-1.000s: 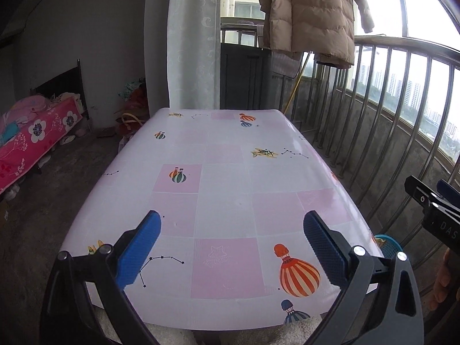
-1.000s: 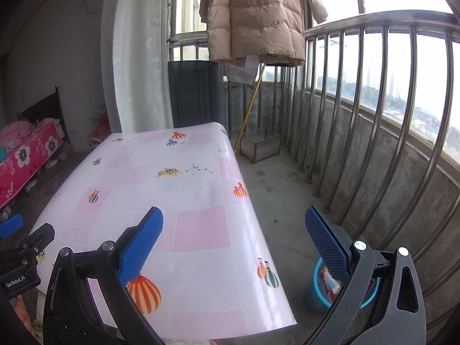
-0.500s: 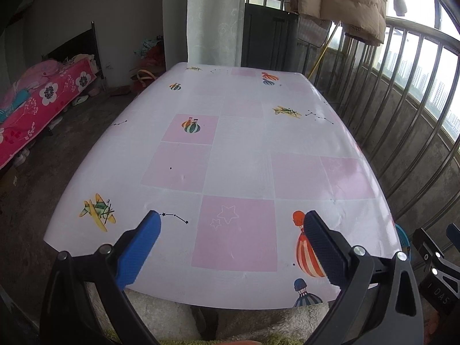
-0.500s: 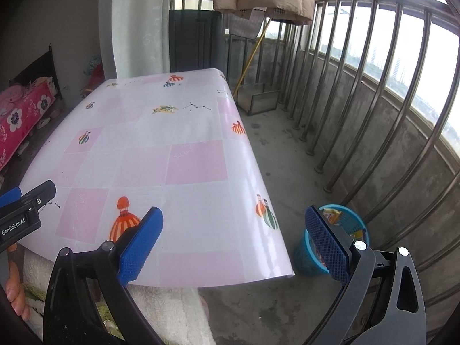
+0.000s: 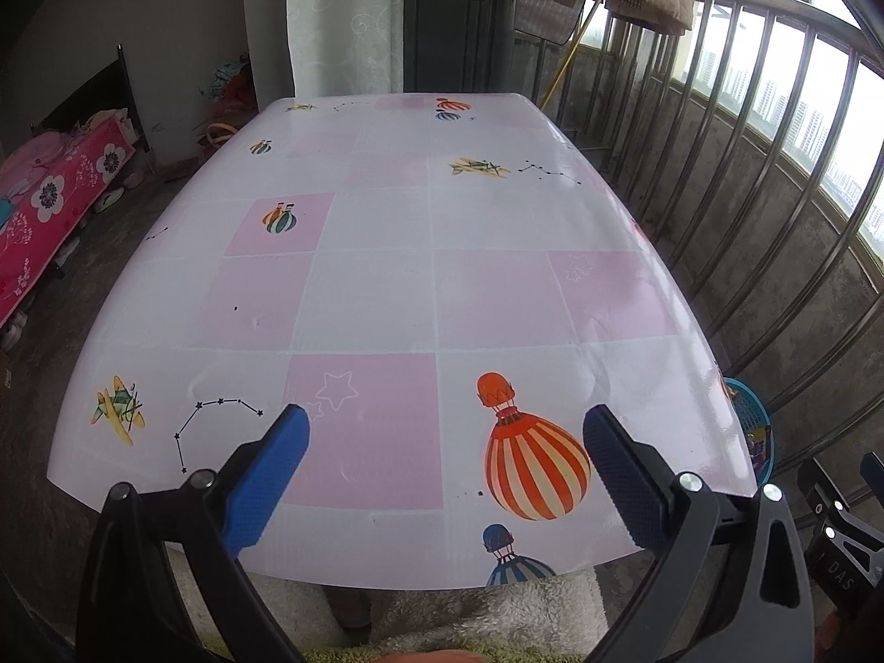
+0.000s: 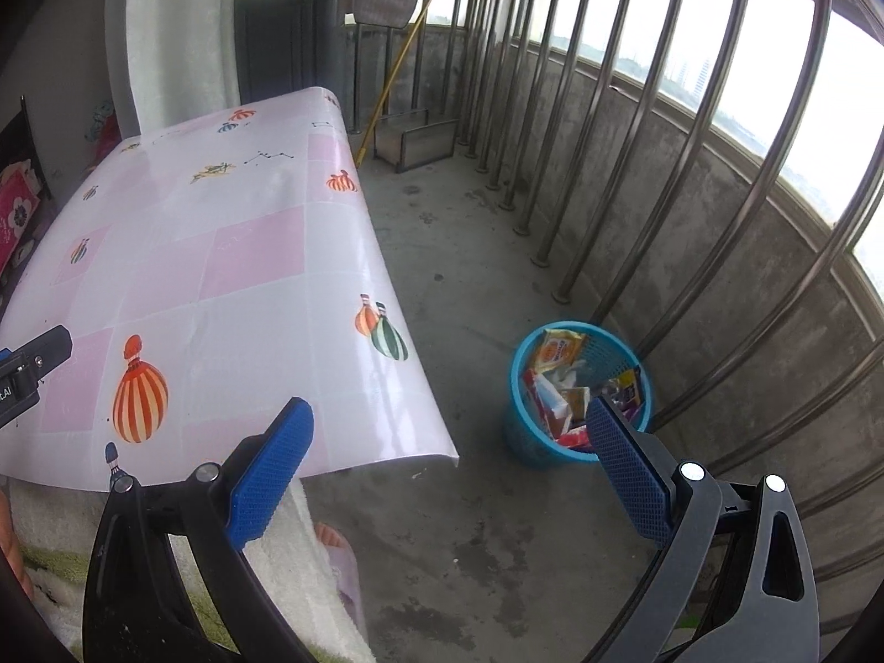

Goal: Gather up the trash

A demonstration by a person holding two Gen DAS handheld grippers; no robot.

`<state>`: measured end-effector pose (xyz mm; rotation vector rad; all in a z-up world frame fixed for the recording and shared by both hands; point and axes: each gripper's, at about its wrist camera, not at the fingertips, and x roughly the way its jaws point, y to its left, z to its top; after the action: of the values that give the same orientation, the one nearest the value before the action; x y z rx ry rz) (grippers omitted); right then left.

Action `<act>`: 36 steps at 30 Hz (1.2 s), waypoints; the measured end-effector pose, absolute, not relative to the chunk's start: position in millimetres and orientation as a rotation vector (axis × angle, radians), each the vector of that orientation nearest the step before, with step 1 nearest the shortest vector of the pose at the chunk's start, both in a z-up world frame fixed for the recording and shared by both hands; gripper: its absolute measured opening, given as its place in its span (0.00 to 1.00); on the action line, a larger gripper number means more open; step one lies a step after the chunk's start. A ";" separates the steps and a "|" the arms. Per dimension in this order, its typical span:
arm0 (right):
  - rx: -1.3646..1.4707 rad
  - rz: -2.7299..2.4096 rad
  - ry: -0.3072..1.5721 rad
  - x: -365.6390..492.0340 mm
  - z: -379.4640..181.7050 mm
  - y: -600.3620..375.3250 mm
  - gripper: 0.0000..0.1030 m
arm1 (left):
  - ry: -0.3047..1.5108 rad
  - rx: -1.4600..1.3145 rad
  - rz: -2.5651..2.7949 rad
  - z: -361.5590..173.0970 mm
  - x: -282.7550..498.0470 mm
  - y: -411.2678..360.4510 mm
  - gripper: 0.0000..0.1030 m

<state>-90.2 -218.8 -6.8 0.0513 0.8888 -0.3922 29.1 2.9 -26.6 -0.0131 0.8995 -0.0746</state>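
The left gripper (image 5: 442, 442) is hanging with its blue pads spread wide and nothing between them, low in the left wrist view, over the near edge of the table (image 5: 381, 276). The right gripper (image 6: 450, 442) is likewise released and empty, its pads framing bare floor and the lower right of the right wrist view. Just past its right pad (image 6: 627, 469) a blue mesh wastebasket (image 6: 608, 353) is standing on the concrete floor (image 6: 469, 276), near the railing bars (image 6: 596, 110) and apart from the table's corner. The trash (image 6: 558, 387) is sitting inside it: crumpled snack wrappers, one orange-and-yellow packet leaning on the far rim. I am judging these as light, thin and crinkly, likely slick, so a pinch on a folded edge or corner would be holding better than a flat face. No trash is showing on the tablecloth, only printed balloons, planes and stars. The packet's printing is too small to read. On the other gripper's body, at the lower right of the left wrist view, the letters "DAS" are showing; at the left edge of the right wrist view, a fragment ending "t.AI".
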 end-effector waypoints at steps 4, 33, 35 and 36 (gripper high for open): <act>0.067 -0.402 0.901 -93.0 -11.2 -227.1 0.92 | 0.913 0.017 -0.098 -28.7 31.2 -8.9 0.94; 0.089 -0.440 0.929 -105.2 -16.6 -257.9 0.92 | 0.914 0.072 -0.168 -16.0 36.7 -48.7 0.94; 0.091 -0.441 0.931 -105.9 -17.0 -258.9 0.92 | 0.913 0.078 -0.174 -16.0 35.7 -50.6 0.94; 0.091 -0.441 0.931 -106.6 -17.1 -259.6 0.92 | 0.914 0.081 -0.176 -15.8 35.3 -51.7 0.94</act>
<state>-106.6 -259.6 -17.1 0.0908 0.9314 -0.4409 35.3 -51.7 -15.8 0.0809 0.9137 -0.1763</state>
